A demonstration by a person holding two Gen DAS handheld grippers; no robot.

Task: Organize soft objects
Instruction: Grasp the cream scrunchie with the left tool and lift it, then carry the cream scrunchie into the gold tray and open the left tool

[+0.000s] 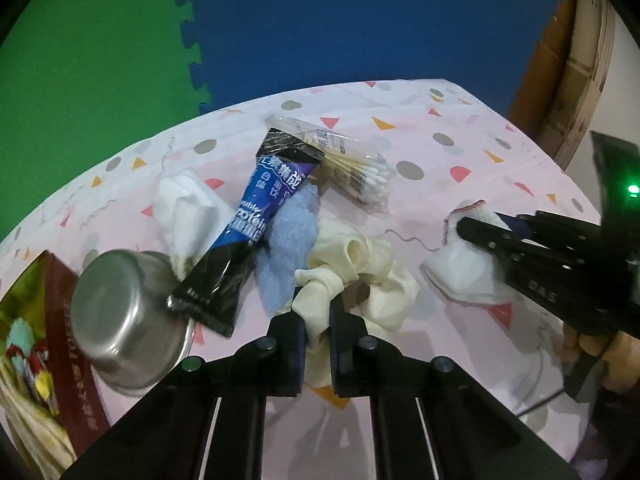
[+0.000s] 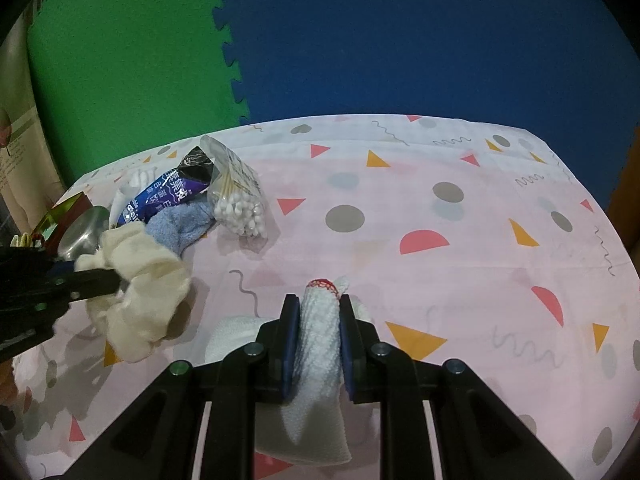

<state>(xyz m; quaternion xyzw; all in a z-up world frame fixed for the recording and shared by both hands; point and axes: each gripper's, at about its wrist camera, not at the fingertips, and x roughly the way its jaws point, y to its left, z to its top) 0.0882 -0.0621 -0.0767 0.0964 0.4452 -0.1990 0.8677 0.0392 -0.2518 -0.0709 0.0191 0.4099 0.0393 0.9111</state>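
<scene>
The left hand-held gripper (image 1: 318, 320) is closed on the cream scrunchie (image 1: 360, 280), pinching one fold so the rest hangs loose at the near edge of the pile. The right hand-held gripper (image 2: 319, 340) clamps a white towel (image 2: 316, 344) with red trim, apart on the tabletop (image 2: 440, 280) to the right, likely separating soft items from the blue sachet (image 1: 244, 224) and cotton swabs (image 1: 360, 176).

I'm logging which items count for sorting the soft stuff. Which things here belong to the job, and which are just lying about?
Belong to the job:
cream scrunchie, held in the left gripper
white cloth with red trim, held in the right gripper
blue towel
white towel

Just lying about:
blue sachet
cotton swab bag
steel cup
red box
</scene>
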